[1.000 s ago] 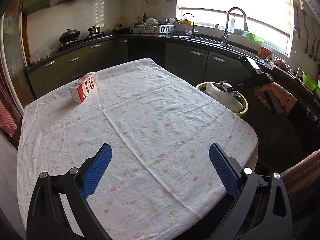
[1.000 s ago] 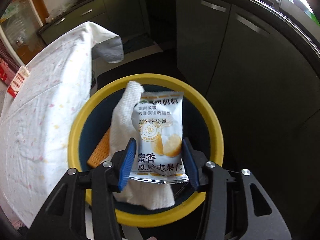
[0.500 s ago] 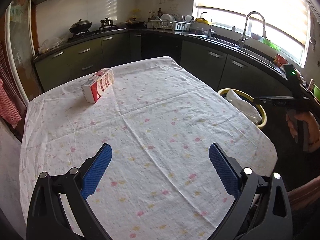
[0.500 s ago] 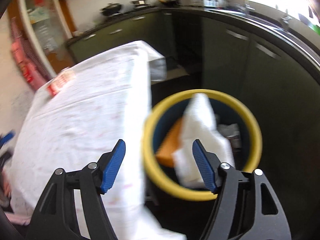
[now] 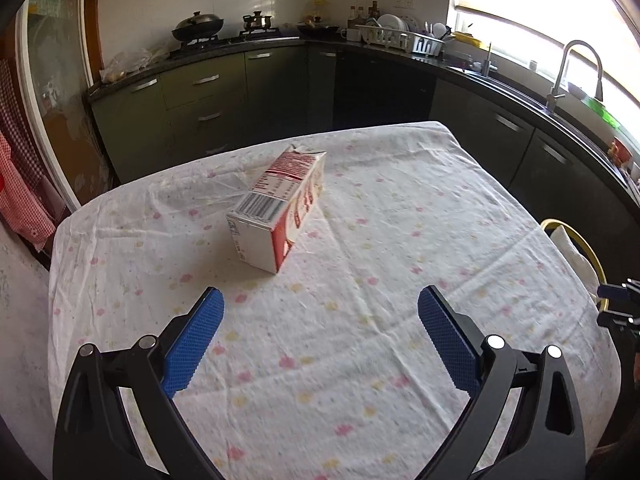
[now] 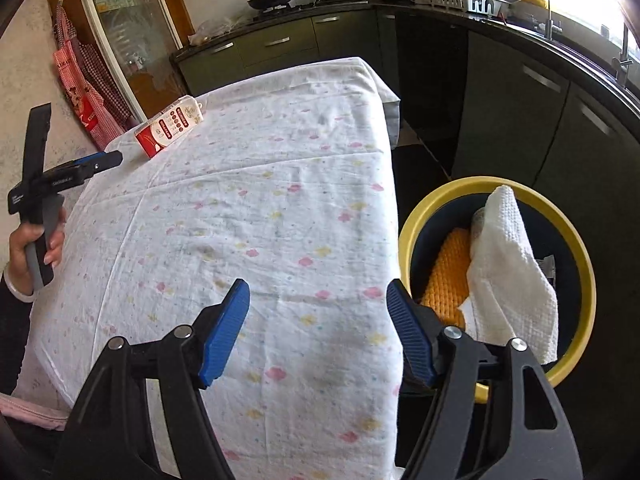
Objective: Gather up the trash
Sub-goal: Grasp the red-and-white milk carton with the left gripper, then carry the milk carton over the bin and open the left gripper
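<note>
A red and white carton (image 5: 280,208) lies on its side on the cloth-covered table (image 5: 360,280), a short way ahead of my left gripper (image 5: 320,300), which stands open with nothing between its pads. In the right wrist view the carton (image 6: 170,130) is at the table's far left, with the left gripper (image 6: 102,160) near it. My right gripper (image 6: 317,292) is open and empty over the table's right edge, beside the yellow-rimmed bin (image 6: 440,196). A white towel (image 6: 508,264) and an orange sponge (image 6: 448,272) lie in the bin.
The bin (image 5: 576,236) stands on the floor at the table's right side. Dark kitchen cabinets (image 5: 208,112) and a counter with a sink run behind and to the right. A hand (image 6: 28,240) grips the left tool's handle. Red checked cloth (image 6: 88,92) hangs at the left.
The right gripper opened and let the snack packet go into the bin, then swung left over the table edge. The left gripper moved across the table toward the carton, which now looks much closer.
</note>
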Tool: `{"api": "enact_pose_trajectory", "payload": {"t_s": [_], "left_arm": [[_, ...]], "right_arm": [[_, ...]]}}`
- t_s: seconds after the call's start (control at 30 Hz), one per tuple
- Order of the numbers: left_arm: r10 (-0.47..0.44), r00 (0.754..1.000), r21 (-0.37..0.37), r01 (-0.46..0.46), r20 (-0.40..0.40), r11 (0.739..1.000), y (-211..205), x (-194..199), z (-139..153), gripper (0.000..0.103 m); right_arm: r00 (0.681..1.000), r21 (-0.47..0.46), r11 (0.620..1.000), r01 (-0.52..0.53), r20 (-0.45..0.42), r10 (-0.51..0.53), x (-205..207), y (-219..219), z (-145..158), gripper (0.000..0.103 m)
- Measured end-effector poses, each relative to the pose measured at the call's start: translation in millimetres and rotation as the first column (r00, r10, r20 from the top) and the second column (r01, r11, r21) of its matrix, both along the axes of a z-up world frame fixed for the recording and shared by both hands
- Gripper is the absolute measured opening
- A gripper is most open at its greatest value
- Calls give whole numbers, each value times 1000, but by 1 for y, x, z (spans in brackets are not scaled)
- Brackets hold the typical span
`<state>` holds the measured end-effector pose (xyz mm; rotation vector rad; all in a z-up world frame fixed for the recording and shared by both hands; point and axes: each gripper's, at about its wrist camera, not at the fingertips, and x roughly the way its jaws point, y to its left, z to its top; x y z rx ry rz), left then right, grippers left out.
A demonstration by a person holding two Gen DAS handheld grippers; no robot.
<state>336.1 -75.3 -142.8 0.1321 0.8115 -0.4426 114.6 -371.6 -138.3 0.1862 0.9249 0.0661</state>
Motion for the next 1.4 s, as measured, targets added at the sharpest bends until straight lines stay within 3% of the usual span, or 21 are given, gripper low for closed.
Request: {"api": "enact_pose_trajectory", "payload": {"t_s": [0.23,0.47,0.6,0.9,1.17,1.4], "left_arm": [[27,1000,17,-27,-12,999,6,52,-15,96],[-5,999,7,6,-41,1000,2,87,-25,96],[-25,997,4,25,-67,1000,-3,93,-31,76],[-28,996,-5,28,-79,1000,-6,89,-32,42],[-29,998,-5,29,-56,1000,-4,68,-25,39],[-30,999,-24,29,-41,999,3,25,-9,39]], "right_arm": [[1000,18,1000,13,-7,-13,10,1,-4,67],[1000,27,1000,-2,-10,2,15,4,-6,67],[1000,32,999,-7,-9,7,16,5,-5,67],[1000,41,999,-11,0,11,10,7,-2,67],[1000,51,999,-13,14,12,1,8,3,67],[1000,64,998,-18,18,17,-10,9,4,67]]}}
